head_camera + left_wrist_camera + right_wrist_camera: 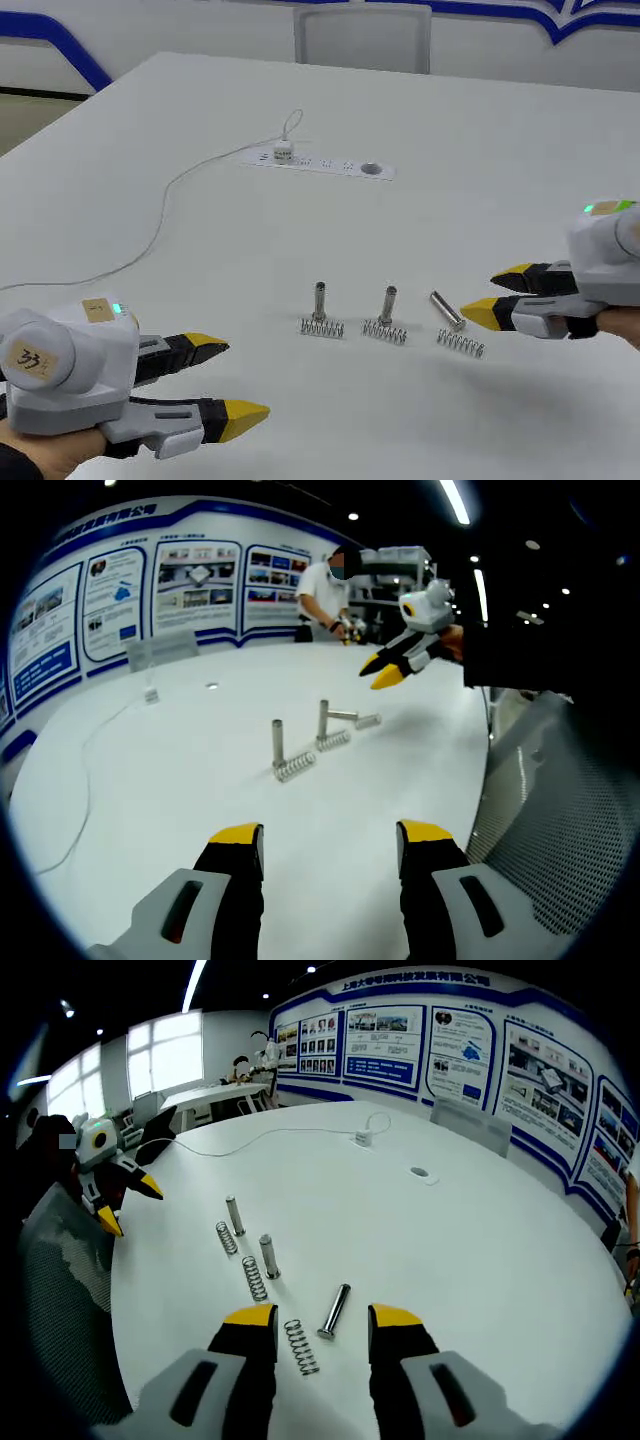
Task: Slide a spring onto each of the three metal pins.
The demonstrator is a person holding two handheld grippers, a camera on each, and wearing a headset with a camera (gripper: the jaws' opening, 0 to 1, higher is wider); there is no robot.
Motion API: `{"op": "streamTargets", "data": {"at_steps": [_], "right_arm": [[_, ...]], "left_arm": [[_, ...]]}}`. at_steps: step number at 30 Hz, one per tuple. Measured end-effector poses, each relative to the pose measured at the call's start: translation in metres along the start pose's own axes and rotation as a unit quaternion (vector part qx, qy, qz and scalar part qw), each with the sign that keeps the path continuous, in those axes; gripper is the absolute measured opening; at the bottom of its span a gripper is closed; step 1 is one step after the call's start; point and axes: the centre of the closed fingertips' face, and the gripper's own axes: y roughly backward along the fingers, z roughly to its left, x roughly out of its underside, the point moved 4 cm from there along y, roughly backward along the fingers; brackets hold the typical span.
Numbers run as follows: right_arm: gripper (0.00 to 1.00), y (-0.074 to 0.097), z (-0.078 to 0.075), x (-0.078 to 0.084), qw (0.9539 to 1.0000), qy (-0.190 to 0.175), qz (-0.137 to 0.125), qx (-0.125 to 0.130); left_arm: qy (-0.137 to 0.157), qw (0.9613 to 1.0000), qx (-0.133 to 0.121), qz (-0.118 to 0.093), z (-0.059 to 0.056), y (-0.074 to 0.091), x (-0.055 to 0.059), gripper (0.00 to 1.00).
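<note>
Two metal pins stand upright on the white table: the left pin (319, 299) and the middle pin (387, 303). A third pin (447, 310) lies flat to their right. One spring rests in front of each: left spring (322, 327), middle spring (385, 332), right spring (461, 344). My left gripper (238, 379) hovers open at the near left, well short of the pins. My right gripper (497, 293) hangs open just right of the lying pin (334, 1310), with the right spring (300, 1346) close before its fingers. Nothing is held.
A white power strip (318, 164) with a plugged adapter and a thin cable (160, 220) lies farther back on the table. A grey chair (363, 37) stands at the far edge. A person stands in the background in the left gripper view.
</note>
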Motion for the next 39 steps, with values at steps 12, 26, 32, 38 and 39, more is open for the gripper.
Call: {"op": "streamTargets", "data": {"at_steps": [12, 26, 32, 38, 39], "right_arm": [[0.25, -0.040, -0.013, 0.005, 0.9973, -0.016, 0.069, 0.020], [0.17, -0.066, -0.018, 0.009, 0.9901, -0.051, 0.125, 0.037], [0.15, -0.073, -0.016, 0.011, 0.9877, -0.057, 0.140, 0.040], [0.12, -0.077, -0.018, 0.013, 0.9843, -0.060, 0.158, 0.049], [0.12, -0.077, -0.018, 0.014, 0.9836, -0.061, 0.162, 0.050]], "left_arm": [[0.003, 1.0000, -0.001, -0.001, 0.000, 0.000, 0.000, 0.54], [0.010, 0.9999, -0.002, -0.005, 0.001, 0.000, 0.001, 0.52], [0.010, 0.9999, -0.002, -0.006, 0.001, 0.000, 0.000, 0.52], [0.011, 0.9999, -0.002, -0.006, 0.002, 0.001, 0.001, 0.52], [0.011, 0.9999, -0.002, -0.006, 0.003, 0.001, 0.001, 0.52]]}}
